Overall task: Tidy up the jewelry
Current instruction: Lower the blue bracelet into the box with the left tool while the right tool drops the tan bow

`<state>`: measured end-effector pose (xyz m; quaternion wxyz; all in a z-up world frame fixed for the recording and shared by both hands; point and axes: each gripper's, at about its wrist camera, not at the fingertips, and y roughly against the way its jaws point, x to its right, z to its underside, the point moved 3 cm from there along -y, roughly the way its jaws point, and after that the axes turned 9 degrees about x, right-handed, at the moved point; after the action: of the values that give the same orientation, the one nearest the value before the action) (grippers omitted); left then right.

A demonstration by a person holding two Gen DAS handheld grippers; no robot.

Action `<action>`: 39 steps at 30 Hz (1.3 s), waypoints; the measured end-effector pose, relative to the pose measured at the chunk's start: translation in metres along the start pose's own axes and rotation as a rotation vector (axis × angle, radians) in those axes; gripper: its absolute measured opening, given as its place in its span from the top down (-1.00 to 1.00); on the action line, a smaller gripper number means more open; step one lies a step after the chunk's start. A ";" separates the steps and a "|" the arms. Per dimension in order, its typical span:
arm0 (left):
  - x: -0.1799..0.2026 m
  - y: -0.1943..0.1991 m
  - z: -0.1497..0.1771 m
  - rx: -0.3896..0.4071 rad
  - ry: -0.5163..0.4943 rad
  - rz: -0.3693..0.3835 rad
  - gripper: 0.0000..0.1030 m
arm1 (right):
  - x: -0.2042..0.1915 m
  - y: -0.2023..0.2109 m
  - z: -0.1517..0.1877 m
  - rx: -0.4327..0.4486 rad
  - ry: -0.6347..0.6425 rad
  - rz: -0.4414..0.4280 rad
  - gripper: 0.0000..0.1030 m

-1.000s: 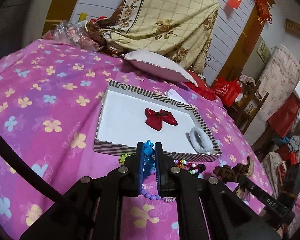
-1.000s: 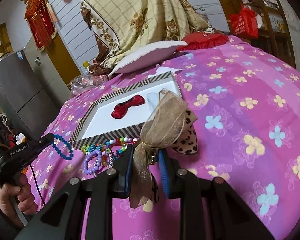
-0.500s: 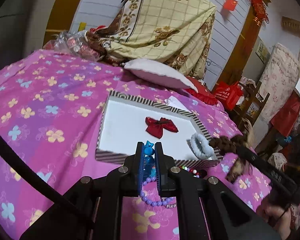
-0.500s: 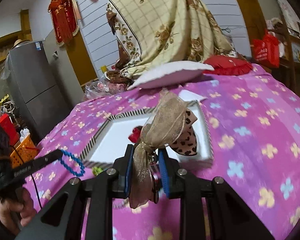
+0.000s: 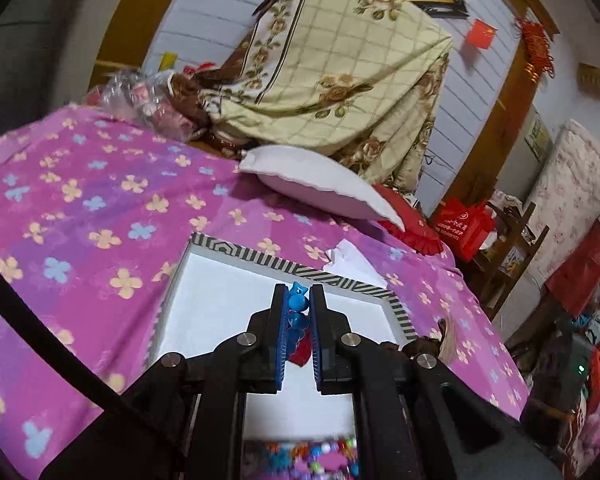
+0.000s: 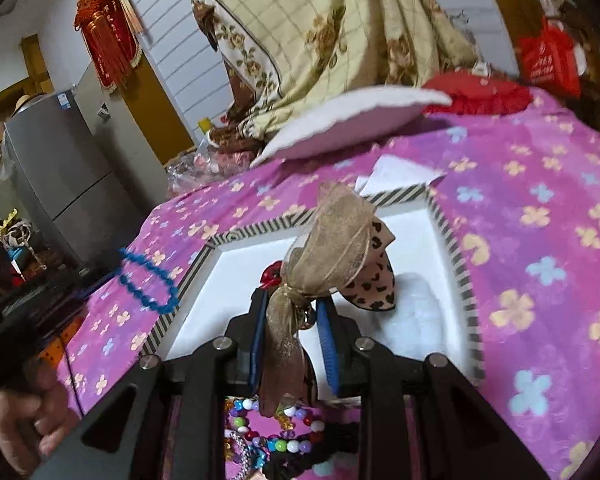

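Currently my left gripper (image 5: 299, 300) is clamped tight on the blue bead bracelet (image 5: 297, 307), held over the white floor of the striped tray (image 5: 236, 252). My right gripper (image 6: 293, 312) is pinching the gauze-and-leopard hair bow (image 6: 340, 240), also above the tray. Red bow (image 5: 301, 350) lies in the tray under my left fingers. Mixed bead bracelets (image 6: 276, 428) sit on the floral bedspread (image 6: 540, 240) just outside the near rim. Red bag (image 5: 466, 226) has print on it, too blurred to read.
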<state>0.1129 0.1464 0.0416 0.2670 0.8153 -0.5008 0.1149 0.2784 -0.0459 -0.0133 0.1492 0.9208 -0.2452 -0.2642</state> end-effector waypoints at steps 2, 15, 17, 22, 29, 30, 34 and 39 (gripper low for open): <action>-0.007 -0.016 0.009 -0.032 0.020 0.009 1.00 | 0.000 -0.009 0.002 -0.020 -0.005 -0.010 0.51; -0.004 -0.035 0.033 -0.147 0.007 0.021 1.00 | 0.008 -0.062 0.018 -0.117 -0.112 -0.046 0.51; -0.013 -0.037 0.032 -0.156 0.016 -0.016 1.00 | 0.012 -0.067 0.022 -0.134 -0.120 -0.026 0.51; -0.033 -0.041 0.038 -0.198 0.016 -0.131 1.00 | 0.015 -0.072 0.027 -0.171 -0.107 0.013 0.47; -0.044 -0.049 0.051 -0.264 -0.035 -0.237 1.00 | 0.015 -0.073 0.030 -0.200 -0.041 0.090 0.47; -0.046 -0.049 0.052 -0.268 -0.037 -0.247 1.00 | 0.015 -0.073 0.030 -0.204 -0.033 0.102 0.46; -0.052 -0.050 0.053 -0.274 -0.059 -0.309 1.00 | 0.016 -0.071 0.029 -0.206 -0.013 0.121 0.30; -0.053 -0.048 0.050 -0.263 -0.072 -0.337 1.00 | 0.015 -0.061 0.022 -0.172 -0.009 0.125 0.18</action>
<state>0.1254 0.1759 -0.0397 0.3686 0.8492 -0.3772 -0.0269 0.2999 -0.0059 -0.0626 0.2427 0.8863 -0.2792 -0.2786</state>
